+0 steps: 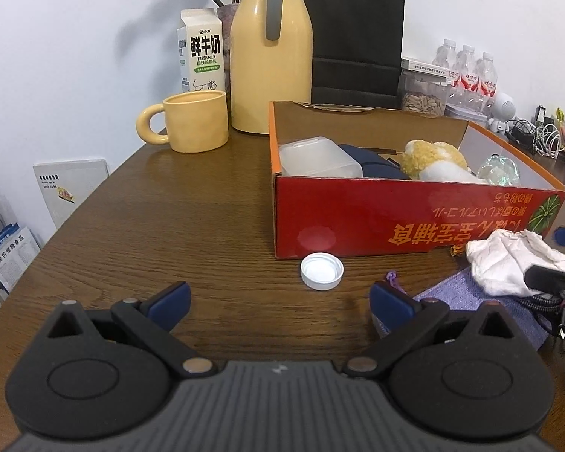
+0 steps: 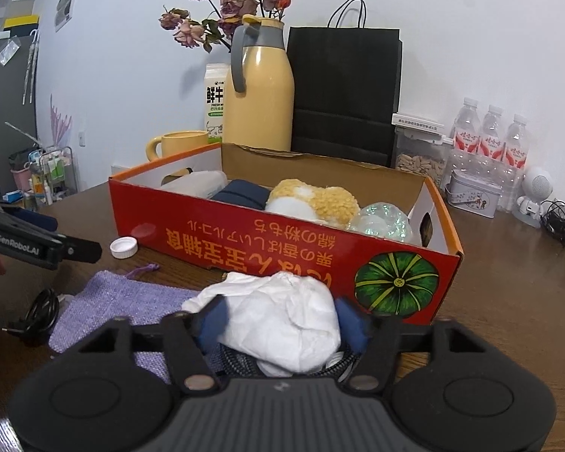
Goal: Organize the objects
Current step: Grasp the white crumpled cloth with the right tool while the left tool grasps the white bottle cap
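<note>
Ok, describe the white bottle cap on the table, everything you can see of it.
The white bottle cap is a small round plastic screw cap with a ribbed outer wall. It lies upside down, open side up, showing a smooth hollow inside. It rests flat on the bare brown wooden table, just in front of the red cardboard box near its corner, apparently not touching it. Nothing grips it; the left tool stands open behind it.

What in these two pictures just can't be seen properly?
- Right wrist view: whether the right hand-held gripper actually presses the crumpled white cloth; the cloth covers both pads.
- Both views: the floor of the red box, hidden by its near wall.
- Left wrist view: the black cable, cut off at the right edge.
</note>
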A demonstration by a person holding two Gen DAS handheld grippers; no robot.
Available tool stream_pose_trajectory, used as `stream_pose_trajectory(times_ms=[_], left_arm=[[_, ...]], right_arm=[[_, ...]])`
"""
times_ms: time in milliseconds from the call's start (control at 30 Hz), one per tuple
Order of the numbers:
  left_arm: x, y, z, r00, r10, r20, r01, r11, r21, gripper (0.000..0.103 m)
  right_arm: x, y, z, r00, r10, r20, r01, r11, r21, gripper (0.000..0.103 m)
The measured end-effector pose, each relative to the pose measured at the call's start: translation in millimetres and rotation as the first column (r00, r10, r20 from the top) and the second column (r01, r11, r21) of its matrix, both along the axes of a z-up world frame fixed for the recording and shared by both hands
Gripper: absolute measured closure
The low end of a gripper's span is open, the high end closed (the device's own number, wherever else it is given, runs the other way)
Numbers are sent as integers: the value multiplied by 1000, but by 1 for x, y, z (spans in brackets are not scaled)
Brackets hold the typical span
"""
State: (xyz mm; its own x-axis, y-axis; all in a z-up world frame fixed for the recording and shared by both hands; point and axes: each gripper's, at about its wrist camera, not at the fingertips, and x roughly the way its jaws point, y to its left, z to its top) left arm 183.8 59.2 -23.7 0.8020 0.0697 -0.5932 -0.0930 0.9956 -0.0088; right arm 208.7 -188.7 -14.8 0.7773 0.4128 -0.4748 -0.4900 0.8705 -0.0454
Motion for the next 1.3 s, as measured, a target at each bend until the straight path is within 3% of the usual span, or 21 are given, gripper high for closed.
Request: stream_pose_trajectory(times_ms=[33,133,333,500,833,967,1067,1133,1167,1300], left_arm=[[0,0,0,1000,0,1,0,1000,-2,0],[-1,2,1,1000,1,7,-1,1000,-13,0],[-1,2,0,1000,-5,5,5,1000,-12,0],[6,1,-2,1000,-5,-15,5,1000,-11,0],[39,-2,-11,995,43,-93,-44,999,-16,1],[42,-8,-12,995,49,-82,-49,999,3,17],[40,-15,-10,997,36,-62,-35,999,9,41],[37,-21,-9,999,21,-48,-21,1000,14,69],[35,-23,-9,999,13,-43,-12,1000,15,73],[30,-30,-9,1000,-4,-27,4,1000,20,73]], right_arm=[[-1,-1,1,1000,4,9,-4,1000,4,4],[2,4,2,997,68,-25,-68,998,3,2],[29,33,-11,994,78,-80,-90,984,-151,4],[20,30,-9,995,83,-49,-89,988,-127,15],[7,14,4,999,32,37,-30,998,-47,17],[1,12,7,998,17,68,-14,999,-38,17],[-1,12,7,997,18,77,-15,999,-38,17],[-1,12,7,997,19,80,-15,999,-39,17],[-2,13,7,997,19,81,-16,999,-39,17],[-3,12,7,996,14,89,-11,999,-36,17]])
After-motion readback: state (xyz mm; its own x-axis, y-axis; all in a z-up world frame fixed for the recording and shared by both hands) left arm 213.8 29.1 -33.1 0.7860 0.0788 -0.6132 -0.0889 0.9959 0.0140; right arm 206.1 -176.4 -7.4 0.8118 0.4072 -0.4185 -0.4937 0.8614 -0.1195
